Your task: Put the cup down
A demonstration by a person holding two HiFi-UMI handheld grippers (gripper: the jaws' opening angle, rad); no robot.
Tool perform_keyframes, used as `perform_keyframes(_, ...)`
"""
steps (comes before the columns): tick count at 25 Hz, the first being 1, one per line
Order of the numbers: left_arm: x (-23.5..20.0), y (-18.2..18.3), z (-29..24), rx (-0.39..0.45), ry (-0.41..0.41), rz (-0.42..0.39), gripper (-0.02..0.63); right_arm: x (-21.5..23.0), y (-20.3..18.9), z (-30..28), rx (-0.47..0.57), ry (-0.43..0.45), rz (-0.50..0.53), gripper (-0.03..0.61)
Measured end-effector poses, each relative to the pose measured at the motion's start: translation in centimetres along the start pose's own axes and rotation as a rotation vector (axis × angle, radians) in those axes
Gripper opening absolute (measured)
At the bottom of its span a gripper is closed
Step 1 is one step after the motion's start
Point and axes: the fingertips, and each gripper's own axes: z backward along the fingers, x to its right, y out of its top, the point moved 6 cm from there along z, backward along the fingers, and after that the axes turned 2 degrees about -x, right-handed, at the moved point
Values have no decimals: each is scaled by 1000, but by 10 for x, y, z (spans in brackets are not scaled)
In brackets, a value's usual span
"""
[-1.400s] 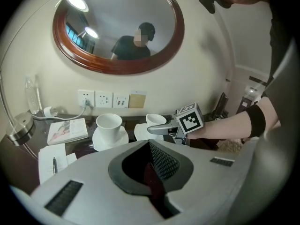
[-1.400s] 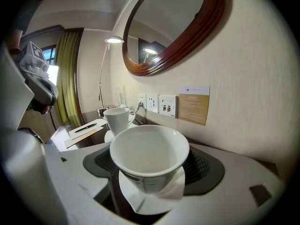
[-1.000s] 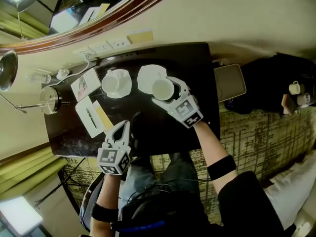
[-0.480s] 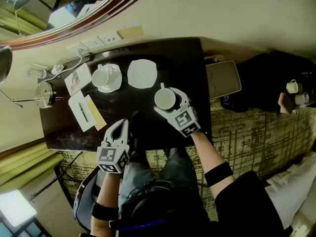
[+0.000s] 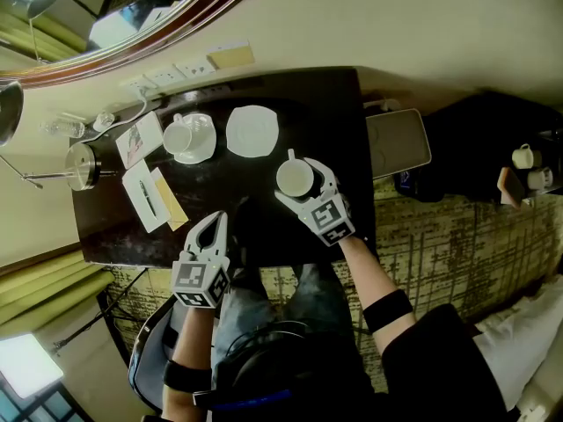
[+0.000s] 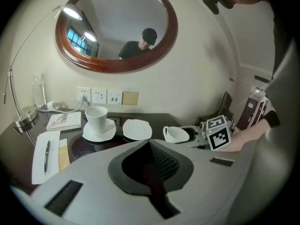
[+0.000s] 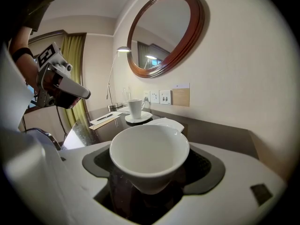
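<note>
Holding the white ceramic cup [image 7: 149, 153] between jaws that stand wide around its bowl, your right gripper [image 5: 305, 185] hangs low over the dark glossy table [image 5: 334, 104]. The cup is on your side of the empty white saucer [image 5: 252, 131], near it but not on it.

No view shows me whether the foot of the cup already touches the table. If you open the jaws too early, the cup falls the last bit and can chip or bounce.

In the left gripper view the cup looks slightly tilted. Its body narrows toward a small foot, so I judge that it tips easily. If it lands on one edge, it can rock and roll over.

If one pad lets go later than the other, it can drag the cup sideways when you pull back.

Your left gripper [image 5: 211, 231] is closed and empty at the near edge of the table, well apart, so it cannot steady anything.
</note>
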Motion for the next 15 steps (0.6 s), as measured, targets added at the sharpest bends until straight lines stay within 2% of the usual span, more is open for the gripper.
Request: perform_keyframes(15,6,13,9,20,-14,-26,0,-7,1,20,-14,-24,-27,489)
